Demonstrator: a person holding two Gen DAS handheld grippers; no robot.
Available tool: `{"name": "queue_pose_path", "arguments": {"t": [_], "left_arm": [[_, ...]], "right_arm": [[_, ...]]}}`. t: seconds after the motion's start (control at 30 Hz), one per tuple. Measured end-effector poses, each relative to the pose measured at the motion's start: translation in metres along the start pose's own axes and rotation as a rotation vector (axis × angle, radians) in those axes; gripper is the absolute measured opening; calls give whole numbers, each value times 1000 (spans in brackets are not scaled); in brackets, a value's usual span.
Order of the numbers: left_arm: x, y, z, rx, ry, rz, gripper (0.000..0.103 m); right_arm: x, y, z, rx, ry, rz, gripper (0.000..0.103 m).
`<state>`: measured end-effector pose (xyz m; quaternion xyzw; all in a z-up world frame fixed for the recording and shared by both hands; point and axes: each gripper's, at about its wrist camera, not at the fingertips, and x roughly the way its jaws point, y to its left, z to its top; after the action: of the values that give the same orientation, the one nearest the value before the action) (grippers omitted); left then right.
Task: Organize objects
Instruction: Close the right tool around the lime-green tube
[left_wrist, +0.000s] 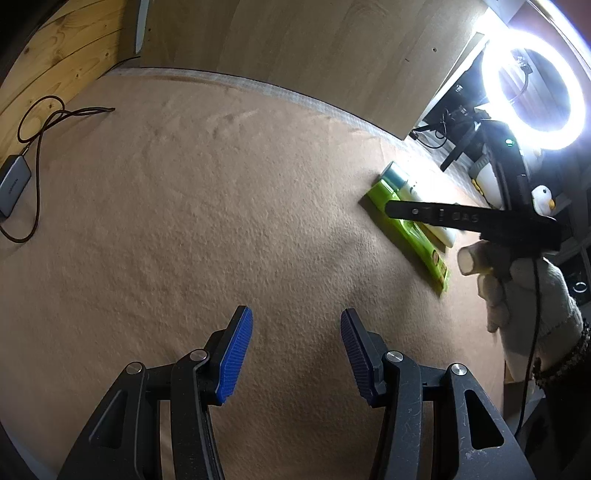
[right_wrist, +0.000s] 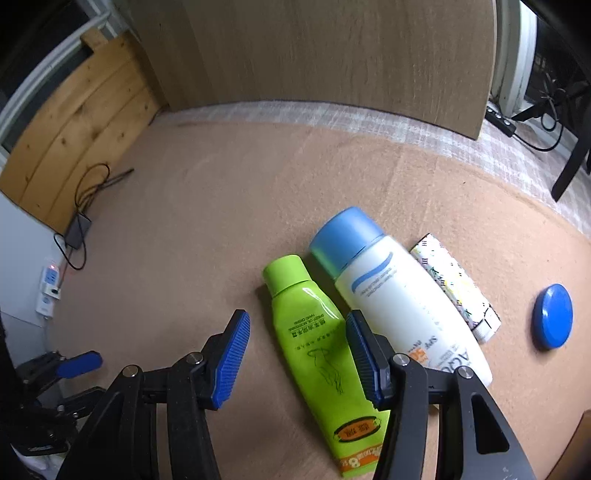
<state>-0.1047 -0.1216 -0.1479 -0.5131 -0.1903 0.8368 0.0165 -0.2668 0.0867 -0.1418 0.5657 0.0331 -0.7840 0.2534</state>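
Observation:
In the right wrist view, three items lie side by side on the tan cloth (right_wrist: 221, 221). They are a lime-green tube (right_wrist: 314, 343), a white bottle with a blue cap (right_wrist: 399, 299) and a small patterned tube (right_wrist: 454, 284). A round blue tin (right_wrist: 553, 316) sits apart to their right. My right gripper (right_wrist: 298, 325) hovers open just above the green tube, its right finger over the tube's edge and its pads not pressing. My left gripper (left_wrist: 296, 332) stands open over bare cloth, holding nothing. The green tube (left_wrist: 410, 229) and a gloved hand (left_wrist: 528, 302) show at its right.
A wooden board (right_wrist: 314, 55) stands along the back. A grey hub with cables (left_wrist: 13, 184) lies at the left edge, by pine planks (right_wrist: 74, 122). A bright ring light (left_wrist: 535, 88), a tripod and a penguin figure (left_wrist: 545, 197) crowd the right side. A power strip (right_wrist: 500, 118) lies behind.

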Motion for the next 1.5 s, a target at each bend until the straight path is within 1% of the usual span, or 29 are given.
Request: {"name": "queue_pose_path", "arguments": {"t": [0.07,0.13,0.17,0.27,0.4,0.67,0.8,0.83,0.9,0.93,0.97,1.07,1.2,1.23,1.37,1.5], "left_arm": [[-1,0,-1,0,0,-1,53],[-2,-1,-1,1,-2,-1,53],[-3,-1,-1,0,-2,-2,53],[-3,-2,-1,1,-2,-3,53],[-2,-8,-3,14,4,-10,53],[7,-29,-18,50,36,-52,53],[15,-46,-30,86,71,-82,54],[18,-52,-34,96,81,-92,54],[23,-62,-40,111,103,-116,54],[25,-67,-42,114,112,-130,53],[27,-72,-46,116,123,-147,54],[36,-88,-54,128,153,-186,52],[50,-102,-56,129,178,-210,52],[52,-104,-55,125,180,-215,52],[61,-108,-53,110,192,-233,43],[67,-112,-49,115,190,-235,36]], "right_arm": [[4,3,-1,-27,13,-23,50],[7,5,-5,-41,27,-26,49],[7,7,-7,-45,30,-19,45],[6,14,-16,-63,34,-6,45],[1,26,-33,-87,43,-21,45],[-17,21,-80,56,54,13,45],[-27,9,-102,192,49,65,45],[-29,6,-106,219,56,87,45],[-32,1,-114,254,66,161,45],[-34,-2,-120,263,76,204,45],[-36,-4,-123,263,78,218,45],[-42,-10,-133,230,70,215,45],[-49,-22,-145,220,73,233,45],[-50,-24,-147,221,71,239,45],[-50,-22,-143,194,58,242,45],[-41,-16,-138,164,86,257,35]]}}
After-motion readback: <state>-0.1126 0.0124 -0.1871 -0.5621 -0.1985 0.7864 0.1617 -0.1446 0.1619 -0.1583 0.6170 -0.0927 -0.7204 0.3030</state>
